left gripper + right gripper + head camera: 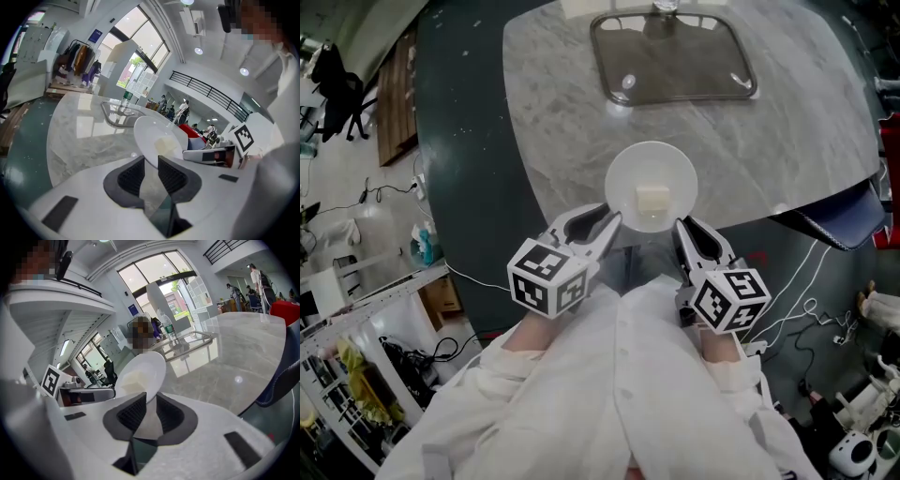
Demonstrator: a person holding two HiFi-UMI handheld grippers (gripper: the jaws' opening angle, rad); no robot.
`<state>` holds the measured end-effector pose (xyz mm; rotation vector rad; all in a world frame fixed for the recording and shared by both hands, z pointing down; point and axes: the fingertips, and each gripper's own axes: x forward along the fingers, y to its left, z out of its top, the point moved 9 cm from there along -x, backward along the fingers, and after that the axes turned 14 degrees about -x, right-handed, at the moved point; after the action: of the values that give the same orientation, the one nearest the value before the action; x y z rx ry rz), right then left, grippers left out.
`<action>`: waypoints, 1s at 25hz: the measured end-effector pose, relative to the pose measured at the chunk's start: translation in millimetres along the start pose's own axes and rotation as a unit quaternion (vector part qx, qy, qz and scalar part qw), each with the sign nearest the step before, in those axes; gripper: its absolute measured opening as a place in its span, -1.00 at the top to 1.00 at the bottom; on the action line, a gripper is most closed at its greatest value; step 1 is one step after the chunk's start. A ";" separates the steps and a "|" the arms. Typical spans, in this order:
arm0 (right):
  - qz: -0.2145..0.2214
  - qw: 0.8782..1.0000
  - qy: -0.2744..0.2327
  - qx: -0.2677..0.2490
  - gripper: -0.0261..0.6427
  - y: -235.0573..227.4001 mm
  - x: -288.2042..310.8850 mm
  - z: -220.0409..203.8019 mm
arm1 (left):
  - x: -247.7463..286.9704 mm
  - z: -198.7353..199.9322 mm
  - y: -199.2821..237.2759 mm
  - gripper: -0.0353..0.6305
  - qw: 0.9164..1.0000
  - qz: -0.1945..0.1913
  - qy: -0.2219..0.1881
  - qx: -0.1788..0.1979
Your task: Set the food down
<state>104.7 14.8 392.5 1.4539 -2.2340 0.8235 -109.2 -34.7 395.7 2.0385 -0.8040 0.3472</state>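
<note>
Marble table spreads ahead toward 12 o'clock, and over its near edge hangs the white plate bearing 1 pale food block, its rim pinched by the left gripper at 7 o'clock and the right gripper at 5 o'clock, both equally near.

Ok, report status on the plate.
Both on the white plate rim, left gripper and right gripper shut. Carrying a pale food block, over marble table near edge. Only a glass tray farther back.

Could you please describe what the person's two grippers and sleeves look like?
Both the white-shelled left gripper and right gripper have dark ribbed pads and carry a cube of black-and-white square markers. The person wears loose white long sleeves.
</note>
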 end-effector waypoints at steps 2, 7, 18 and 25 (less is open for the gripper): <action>0.001 1.000 -0.003 -0.005 0.76 -9.8 3.9 9.1 | 7.9 8.7 -2.3 0.64 1.000 0.000 0.000 0.002; 0.007 1.000 -0.005 -0.013 0.76 -38.6 22.9 35.9 | 33.5 36.1 -3.4 0.64 1.000 0.007 -0.004 0.005; 0.027 0.999 0.016 -0.036 0.76 -95.6 65.9 91.1 | 86.9 89.1 2.1 0.64 1.000 0.023 -0.005 -0.009; 0.042 0.998 0.029 -0.038 0.76 -120.5 93.8 116.8 | 112.1 119.0 11.6 0.64 0.999 0.035 -0.005 -0.017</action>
<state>178.3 -162.8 390.0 1.2936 -2.2709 0.7868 -39.7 -183.2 394.2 1.9853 -0.8826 0.3605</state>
